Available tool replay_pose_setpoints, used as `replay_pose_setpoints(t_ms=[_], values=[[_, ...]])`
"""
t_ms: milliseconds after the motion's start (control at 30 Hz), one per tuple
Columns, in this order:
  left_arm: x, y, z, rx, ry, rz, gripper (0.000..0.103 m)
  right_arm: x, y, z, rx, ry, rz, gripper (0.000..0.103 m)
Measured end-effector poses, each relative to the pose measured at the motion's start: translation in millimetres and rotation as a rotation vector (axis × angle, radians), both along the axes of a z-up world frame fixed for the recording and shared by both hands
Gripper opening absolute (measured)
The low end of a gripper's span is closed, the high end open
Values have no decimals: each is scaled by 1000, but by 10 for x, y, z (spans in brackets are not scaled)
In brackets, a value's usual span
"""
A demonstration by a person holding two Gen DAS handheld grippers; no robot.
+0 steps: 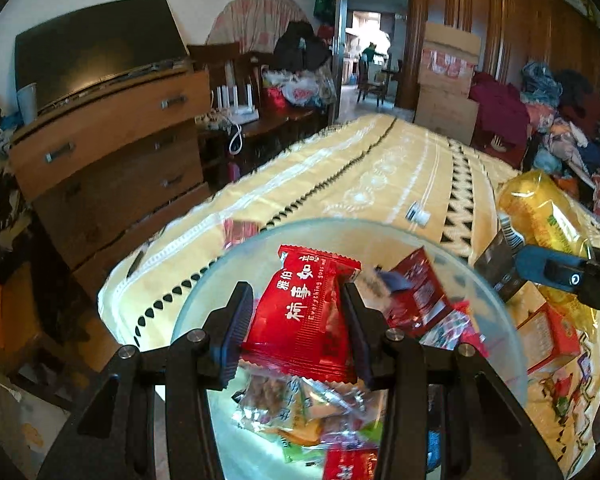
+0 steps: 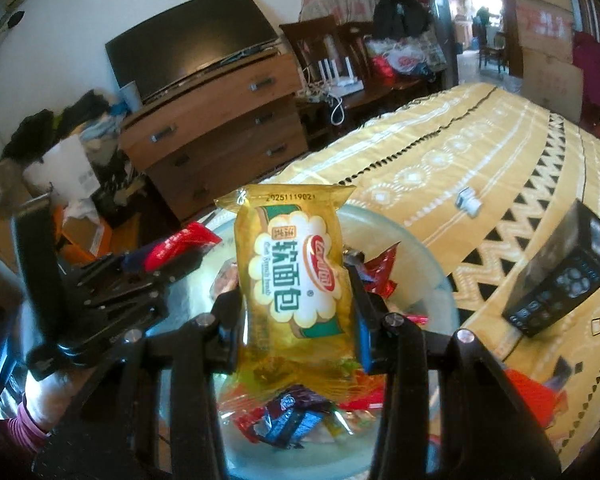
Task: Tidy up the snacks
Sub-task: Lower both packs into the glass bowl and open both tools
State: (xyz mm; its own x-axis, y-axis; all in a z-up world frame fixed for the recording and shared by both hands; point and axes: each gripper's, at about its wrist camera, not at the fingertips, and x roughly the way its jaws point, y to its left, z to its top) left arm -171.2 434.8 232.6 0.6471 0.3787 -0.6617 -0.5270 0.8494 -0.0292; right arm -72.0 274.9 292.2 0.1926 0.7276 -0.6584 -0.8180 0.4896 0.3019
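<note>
Glass bowl below: your left gripper clamps a red packet, right gripper pinches bread; release low, one at a time.

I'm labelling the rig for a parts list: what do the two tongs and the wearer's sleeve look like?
Both are black linkage frames with silver pivot bolts. The left tongs have dark ribbed pads. The right tongs have a blue pad on one finger. A pink ribbed sleeve cuff shows at the left hand.
</note>
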Motion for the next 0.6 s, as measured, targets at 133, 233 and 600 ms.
replay_pose_setpoints(t_ms=[133,233,600], values=[[31,31,-81,-10,20,-7,46,-20,104,-82,-21,11,12,42],[74,55,-125,-12,31,-11,46,-23,140,-127,-30,21,19,42],[114,80,-181,-25,59,3,57,-78,253,-142,-47,28,42,44]])
